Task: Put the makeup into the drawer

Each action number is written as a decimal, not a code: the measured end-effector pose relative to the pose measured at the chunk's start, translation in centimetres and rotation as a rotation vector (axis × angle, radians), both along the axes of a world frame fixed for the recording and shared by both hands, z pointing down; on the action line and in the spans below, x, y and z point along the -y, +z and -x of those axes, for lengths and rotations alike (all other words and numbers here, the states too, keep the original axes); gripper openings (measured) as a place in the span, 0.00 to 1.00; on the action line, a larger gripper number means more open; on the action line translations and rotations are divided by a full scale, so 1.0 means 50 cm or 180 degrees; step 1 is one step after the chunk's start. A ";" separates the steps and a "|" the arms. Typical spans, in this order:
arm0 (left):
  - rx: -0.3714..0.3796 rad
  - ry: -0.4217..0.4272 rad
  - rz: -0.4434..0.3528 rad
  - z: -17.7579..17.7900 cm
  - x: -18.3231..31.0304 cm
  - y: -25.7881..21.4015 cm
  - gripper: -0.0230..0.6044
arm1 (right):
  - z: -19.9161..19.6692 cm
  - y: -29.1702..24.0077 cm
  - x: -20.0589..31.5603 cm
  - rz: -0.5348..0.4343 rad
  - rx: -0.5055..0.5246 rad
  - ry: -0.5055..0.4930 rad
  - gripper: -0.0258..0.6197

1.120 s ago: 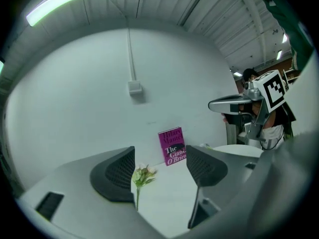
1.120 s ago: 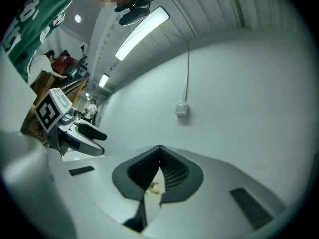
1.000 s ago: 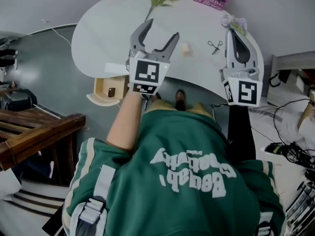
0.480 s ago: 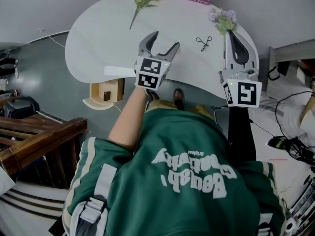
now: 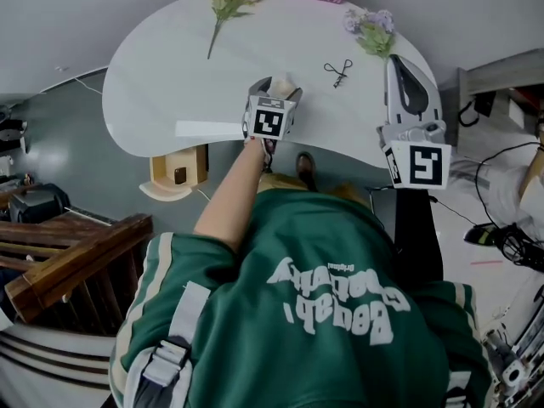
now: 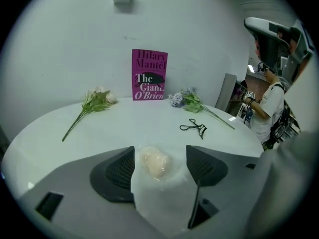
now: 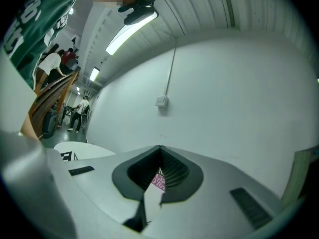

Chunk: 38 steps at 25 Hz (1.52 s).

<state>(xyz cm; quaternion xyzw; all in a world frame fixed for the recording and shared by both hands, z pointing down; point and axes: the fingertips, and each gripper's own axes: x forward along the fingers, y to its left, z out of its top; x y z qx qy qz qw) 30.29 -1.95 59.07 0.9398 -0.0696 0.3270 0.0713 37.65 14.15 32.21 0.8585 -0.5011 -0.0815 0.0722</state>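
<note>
Between left gripper (image 6: 160,157) jaws, egg-shaped cream sponge (image 6: 154,165), clear crinkled plastic wrap (image 6: 164,203)

White table (image 5: 170,83), grey floor (image 5: 59,143)

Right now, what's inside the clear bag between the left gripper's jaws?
A pale, egg-shaped lump, probably a makeup sponge, shows through the clear bag. The left gripper covers the bag's sides, so anything there is hidden.
</note>
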 end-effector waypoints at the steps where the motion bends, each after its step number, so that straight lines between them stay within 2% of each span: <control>1: 0.0034 -0.0017 0.0018 -0.002 0.001 0.010 0.59 | -0.001 0.000 0.000 -0.0005 0.0005 0.0006 0.05; 4: 0.0149 -0.0050 -0.0011 -0.007 0.006 0.036 0.59 | -0.005 0.024 -0.011 0.0158 0.0010 0.0002 0.05; 6: 0.0256 -0.0106 -0.0089 -0.007 0.014 0.055 0.59 | -0.008 0.019 -0.009 0.0110 0.0020 0.0007 0.05; 8: 0.0316 -0.0152 -0.0173 -0.004 0.023 0.064 0.38 | -0.008 0.005 -0.001 -0.0008 0.0069 0.0027 0.05; 9: 0.0314 -0.0158 -0.0190 -0.003 0.025 0.063 0.34 | -0.008 0.003 0.002 -0.0026 0.0081 0.0027 0.05; 15: 0.0204 -0.0121 -0.0248 0.002 0.034 0.034 0.32 | -0.006 0.016 0.012 0.0066 0.0036 -0.0037 0.05; 18: -0.0049 -0.0031 -0.0367 -0.011 0.032 -0.031 0.32 | -0.006 0.007 0.021 0.0025 0.0015 -0.0068 0.05; 22: -0.0568 0.0074 -0.0605 -0.037 0.022 -0.171 0.32 | -0.009 -0.020 0.035 -0.0138 0.0012 -0.0073 0.05; 28: -0.1180 0.0135 -0.0948 -0.049 0.013 -0.359 0.32 | -0.018 -0.030 0.046 -0.0077 -0.0085 -0.0118 0.05; 33: -0.1664 0.0120 -0.1170 -0.030 0.004 -0.505 0.32 | -0.018 -0.050 0.049 -0.0107 -0.0151 -0.0130 0.05; 38: -0.1847 0.0048 -0.1308 0.007 0.012 -0.571 0.32 | -0.001 -0.062 0.058 -0.0081 -0.0236 -0.0221 0.05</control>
